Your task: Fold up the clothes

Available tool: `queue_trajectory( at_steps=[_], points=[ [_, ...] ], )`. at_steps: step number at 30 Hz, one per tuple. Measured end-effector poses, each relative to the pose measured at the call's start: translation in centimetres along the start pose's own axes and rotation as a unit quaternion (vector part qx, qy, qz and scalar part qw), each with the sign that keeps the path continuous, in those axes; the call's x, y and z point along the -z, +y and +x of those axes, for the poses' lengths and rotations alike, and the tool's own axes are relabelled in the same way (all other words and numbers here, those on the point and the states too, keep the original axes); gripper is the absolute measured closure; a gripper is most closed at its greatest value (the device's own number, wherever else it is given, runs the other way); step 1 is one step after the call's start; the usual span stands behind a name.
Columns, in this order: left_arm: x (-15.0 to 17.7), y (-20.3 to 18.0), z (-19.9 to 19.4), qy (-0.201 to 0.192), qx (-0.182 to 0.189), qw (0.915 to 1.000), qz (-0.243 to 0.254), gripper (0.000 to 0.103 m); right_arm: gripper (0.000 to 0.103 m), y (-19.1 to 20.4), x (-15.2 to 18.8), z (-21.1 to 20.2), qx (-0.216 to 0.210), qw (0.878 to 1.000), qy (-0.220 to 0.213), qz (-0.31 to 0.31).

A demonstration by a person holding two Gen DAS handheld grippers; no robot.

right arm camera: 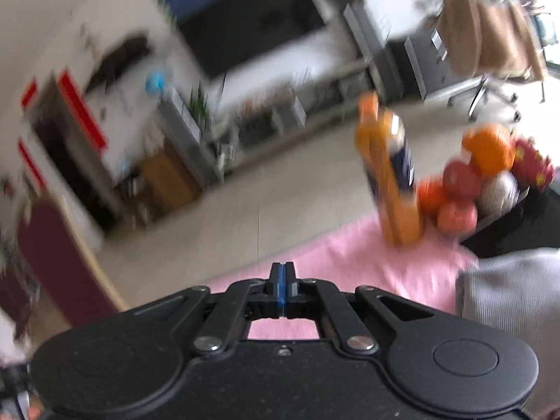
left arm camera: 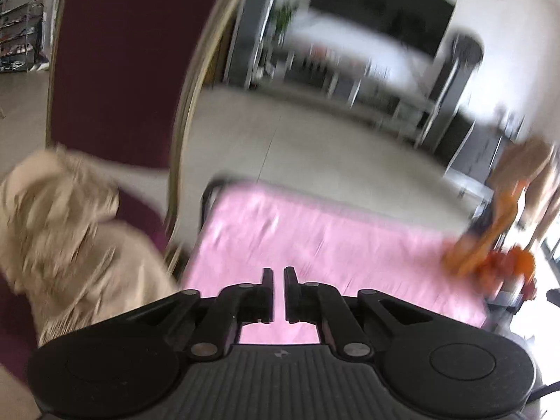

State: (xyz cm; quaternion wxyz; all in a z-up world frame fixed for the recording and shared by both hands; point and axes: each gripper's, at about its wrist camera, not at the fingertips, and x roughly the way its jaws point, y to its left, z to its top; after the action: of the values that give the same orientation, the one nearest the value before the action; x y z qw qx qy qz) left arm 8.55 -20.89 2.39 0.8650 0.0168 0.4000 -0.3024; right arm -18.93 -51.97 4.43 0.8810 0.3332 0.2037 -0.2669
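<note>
From my left wrist, blur hides any writing; my left gripper (left arm camera: pixel 278 274) is slightly parted, empty, above the pink cloth (left arm camera: pixel 315 238), with a beige garment (left arm camera: pixel 70 234) on the maroon chair (left arm camera: pixel 122 63). From my right wrist, the orange bottle's (right arm camera: pixel 392 175) label is unreadable; my right gripper (right arm camera: pixel 282 273) is closed, empty, beside a grey garment (right arm camera: pixel 514 301).

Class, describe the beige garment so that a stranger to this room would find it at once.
Start at the dark red chair with the gold frame, left of the pink-covered table. On its seat lies the beige garment, crumpled in a heap. It is the only pale, loose cloth there; the grey folded cloth lies flat on the table instead.
</note>
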Motion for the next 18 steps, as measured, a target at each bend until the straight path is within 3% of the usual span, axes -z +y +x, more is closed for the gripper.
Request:
queue_trajectory(
  at_steps=[2,3,7,9,11,18],
  points=[
    [2.2,0.8,0.6,0.028,-0.007,0.9995,0.014,0.096,0.101,-0.7,2.4,1.6,-0.003,0.999,0.046,-0.014],
    [3.3,1.2,0.4,0.04,-0.011,0.999,0.019,0.089,0.099,-1.0,3.5,2.3,-0.004,0.997,0.068,-0.021],
    [8.4,1.9,-0.4,0.105,-0.047,0.9919,0.053,0.079,0.097,-0.5,8.3,2.0,-0.034,0.986,0.157,-0.048],
    [10.6,1.8,-0.1,0.135,-0.054,0.9872,0.066,0.075,0.079,0.0,10.6,2.2,-0.051,0.976,0.207,-0.054],
    [12.5,1.9,0.5,0.157,-0.043,0.9849,0.06,0.074,0.069,0.6,13.1,3.0,-0.056,0.963,0.254,-0.066],
    [16.7,1.8,1.2,0.189,-0.005,0.982,0.007,0.072,0.066,0.7,19.8,7.4,-0.025,0.922,0.374,-0.097]
  ],
)
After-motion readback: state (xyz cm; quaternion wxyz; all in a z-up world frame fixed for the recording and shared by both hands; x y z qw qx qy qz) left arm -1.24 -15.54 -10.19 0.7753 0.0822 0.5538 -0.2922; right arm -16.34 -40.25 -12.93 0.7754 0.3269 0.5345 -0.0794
